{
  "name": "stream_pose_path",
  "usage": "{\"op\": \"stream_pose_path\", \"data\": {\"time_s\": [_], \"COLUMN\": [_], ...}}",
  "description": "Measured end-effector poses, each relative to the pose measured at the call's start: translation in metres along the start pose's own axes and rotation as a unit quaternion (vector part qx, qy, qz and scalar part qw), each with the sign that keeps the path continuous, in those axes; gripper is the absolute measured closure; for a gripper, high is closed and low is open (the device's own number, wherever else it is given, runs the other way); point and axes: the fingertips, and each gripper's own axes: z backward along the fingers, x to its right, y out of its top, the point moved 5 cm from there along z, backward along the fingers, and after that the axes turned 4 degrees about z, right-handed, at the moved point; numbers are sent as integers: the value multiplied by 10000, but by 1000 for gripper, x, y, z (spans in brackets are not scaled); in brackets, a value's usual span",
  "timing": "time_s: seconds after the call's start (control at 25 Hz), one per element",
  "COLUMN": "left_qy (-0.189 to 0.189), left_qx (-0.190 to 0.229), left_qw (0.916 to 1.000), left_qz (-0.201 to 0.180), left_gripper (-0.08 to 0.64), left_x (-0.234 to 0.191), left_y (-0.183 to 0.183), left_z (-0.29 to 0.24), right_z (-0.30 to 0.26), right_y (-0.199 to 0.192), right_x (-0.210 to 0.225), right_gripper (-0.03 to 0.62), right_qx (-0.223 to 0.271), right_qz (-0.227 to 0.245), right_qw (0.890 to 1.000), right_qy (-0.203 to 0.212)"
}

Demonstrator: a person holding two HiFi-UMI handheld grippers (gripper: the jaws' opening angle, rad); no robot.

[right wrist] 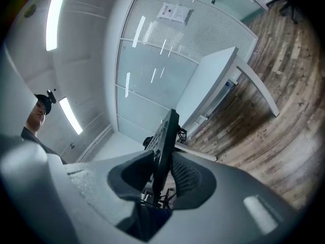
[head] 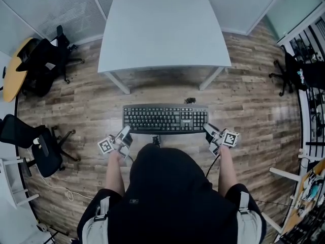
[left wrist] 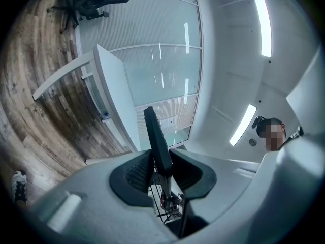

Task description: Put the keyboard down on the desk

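Note:
A black keyboard [head: 165,119] hangs level in the air above the wooden floor, short of the white desk [head: 162,29]. My left gripper [head: 125,134] is shut on its near left corner, and my right gripper [head: 209,132] is shut on its near right corner. In the left gripper view the keyboard [left wrist: 156,140] shows edge-on between the dark pads [left wrist: 137,173], with the desk [left wrist: 114,93] beyond. In the right gripper view the keyboard [right wrist: 165,141] stands edge-on between the pads [right wrist: 187,179], and the desk [right wrist: 213,83] lies ahead. The keyboard's cable [head: 190,100] dangles at its far edge.
Black office chairs stand at the left [head: 43,60] and lower left [head: 35,144]. Another chair [head: 292,70] and a rack of cables [head: 312,111] are at the right. A glass partition [head: 51,6] runs behind the desk. Wooden floor [head: 91,105] lies between me and the desk.

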Motion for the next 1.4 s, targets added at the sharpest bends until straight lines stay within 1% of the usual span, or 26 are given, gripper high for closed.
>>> {"op": "stream_pose_path", "data": {"time_s": [0.24,0.44,0.56,0.76,0.88,1.04,1.2,1.4], "left_qy": [44,-2,4,3,73,132,112,129], "left_qx": [-98,-198,-259,-392,-551,-691,-674,-618], "left_qw": [9999,9998,9997,9992,9984,9975,9977,9980], "left_qz": [22,-26,-6,-1,45,40,31,48], "left_gripper": [465,466,465,466,465,465,465,465], "left_x": [-9,-15,-19,-26,-33,-41,-43,-45], "left_y": [18,49,61,69,87,107,115,120], "left_z": [-9,-23,-27,-25,-23,-19,-16,-8], "right_z": [-11,-34,-45,-55,-74,-96,-101,-113], "right_y": [4,14,18,14,17,22,15,14], "right_x": [5,10,11,15,15,11,14,13], "right_gripper": [479,479,479,479,479,479,477,477], "right_qx": [150,217,256,270,244,243,235,126], "right_qz": [54,22,18,43,-2,56,-34,2], "right_qw": [9999,9997,9996,9995,9995,9994,9991,9995], "right_qy": [-29,-131,-148,-153,-202,-233,-338,-284]}}
